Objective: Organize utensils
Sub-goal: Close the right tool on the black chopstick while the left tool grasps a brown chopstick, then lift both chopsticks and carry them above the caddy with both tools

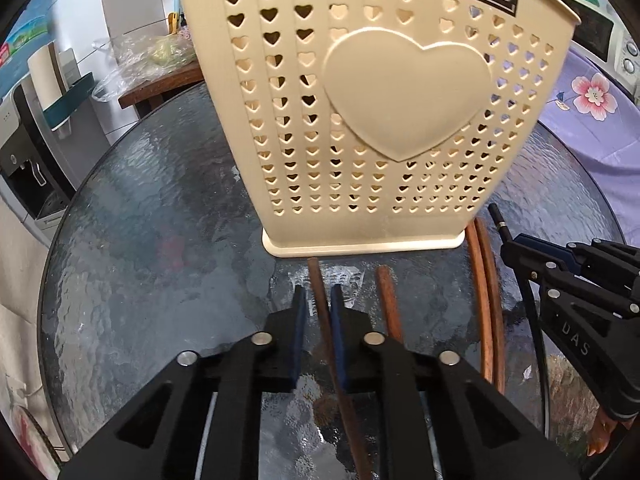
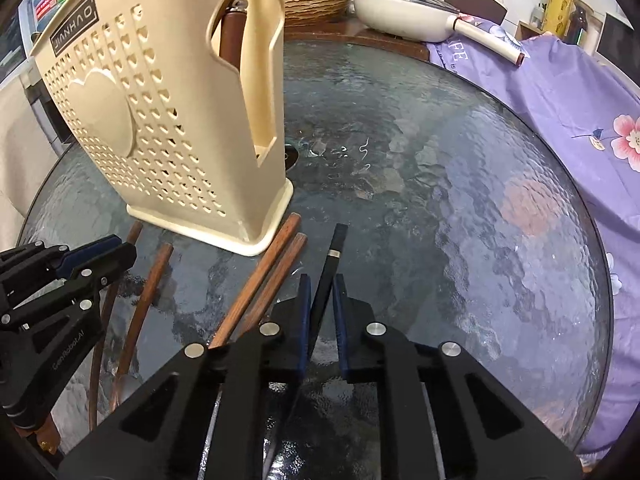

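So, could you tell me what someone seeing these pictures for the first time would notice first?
The cream utensil holder with its big raised heart and heart-shaped holes dominates, standing upright on the round textured glass table. In front of its base lie several brown chopsticks. The left gripper straddles a brown chopstick, and the right gripper straddles a black chopstick with a silver band.

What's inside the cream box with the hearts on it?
Through the side opening of the cream box you can see a brown wooden handle standing inside with a metal piece on top. The walls hide its lower end and anything else in there.
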Demonstrator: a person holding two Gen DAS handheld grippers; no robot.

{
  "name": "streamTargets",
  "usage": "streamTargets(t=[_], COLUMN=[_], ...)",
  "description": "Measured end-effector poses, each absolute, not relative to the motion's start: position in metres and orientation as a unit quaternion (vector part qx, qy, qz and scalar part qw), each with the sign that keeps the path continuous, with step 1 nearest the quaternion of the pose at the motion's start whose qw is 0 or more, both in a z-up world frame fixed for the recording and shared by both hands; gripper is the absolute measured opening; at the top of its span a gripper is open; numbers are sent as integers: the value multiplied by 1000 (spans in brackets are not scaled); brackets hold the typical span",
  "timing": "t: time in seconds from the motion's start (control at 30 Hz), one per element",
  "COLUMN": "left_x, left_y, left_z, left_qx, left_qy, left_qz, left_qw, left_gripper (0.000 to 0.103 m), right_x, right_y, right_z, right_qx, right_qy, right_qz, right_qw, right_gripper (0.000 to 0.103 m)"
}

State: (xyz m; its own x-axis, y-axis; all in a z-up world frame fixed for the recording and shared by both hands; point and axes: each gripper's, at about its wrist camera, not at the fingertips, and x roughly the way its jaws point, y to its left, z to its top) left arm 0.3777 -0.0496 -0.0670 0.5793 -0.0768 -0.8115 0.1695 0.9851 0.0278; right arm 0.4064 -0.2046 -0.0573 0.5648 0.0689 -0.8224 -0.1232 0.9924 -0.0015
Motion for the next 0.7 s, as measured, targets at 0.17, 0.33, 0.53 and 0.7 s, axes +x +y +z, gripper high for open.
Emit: streamTargets(t=[0.17, 0.33, 0.53, 0.7], left_x=[371, 370, 363, 352], left_y=[-51, -47, -38, -27], left_z=[-68, -66, -58, -39], left_qx=[46, 33, 1, -20], left_qy=[453, 453, 449, 433], left_qz=[-70, -70, -90, -103], left_qw=[887, 888, 889, 895], left_gripper=[8, 7, 6, 6], right_x=[404, 401, 390, 375], right_y=[-205, -217, -230, -240], right_z=[-57, -57, -45, -30], right_qx=[-26, 16, 55, 88], right_qy=[463, 461, 441, 422], right_qz=[61, 82, 112, 148], right_qw=[884, 883, 889, 890], right_gripper=[8, 8, 8, 8])
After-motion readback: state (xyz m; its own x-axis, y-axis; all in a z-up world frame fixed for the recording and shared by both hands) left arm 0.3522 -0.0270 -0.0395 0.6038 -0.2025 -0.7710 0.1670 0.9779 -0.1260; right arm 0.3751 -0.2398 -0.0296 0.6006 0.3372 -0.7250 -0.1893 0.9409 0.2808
